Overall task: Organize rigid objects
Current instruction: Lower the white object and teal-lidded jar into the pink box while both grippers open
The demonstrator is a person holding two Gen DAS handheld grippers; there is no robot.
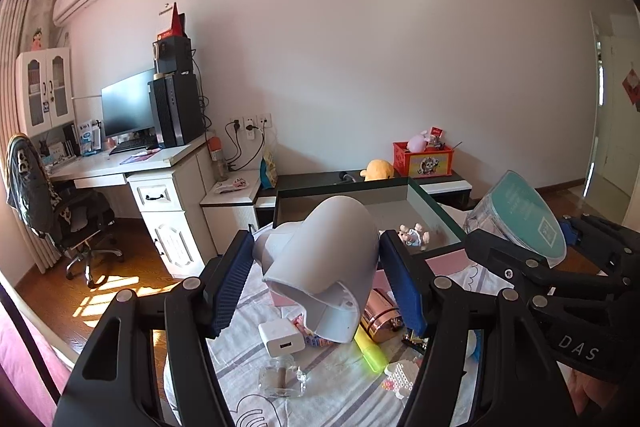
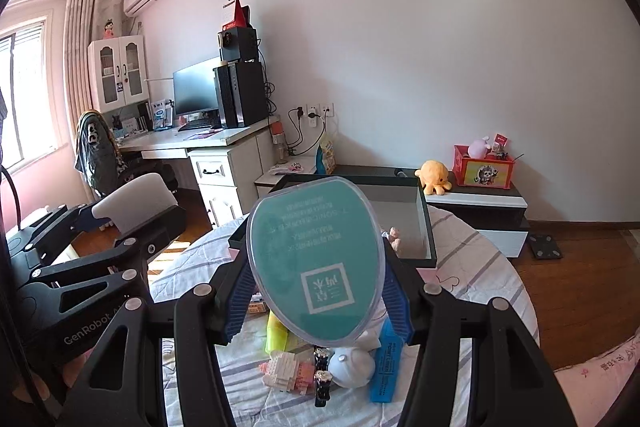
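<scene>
Surface: round surface under a white cloth with grey stripes [image 2: 472, 267].
On it: dark rectangular open-topped tray [image 2: 430, 227], white USB charger cube [image 1: 281, 339], yellow highlighter pen [image 1: 370, 351], flat blue rectangular pack [image 2: 385, 367], clear glass bottle [image 1: 282, 381].

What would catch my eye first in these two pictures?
The white hair dryer held up between the left gripper's blue fingers, and the teal-lidded clear case clamped in the right gripper. Behind both stands an open dark box on the striped bedsheet.

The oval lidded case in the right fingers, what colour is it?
Teal lid with a clear rim, best seen in the right wrist view.
</scene>
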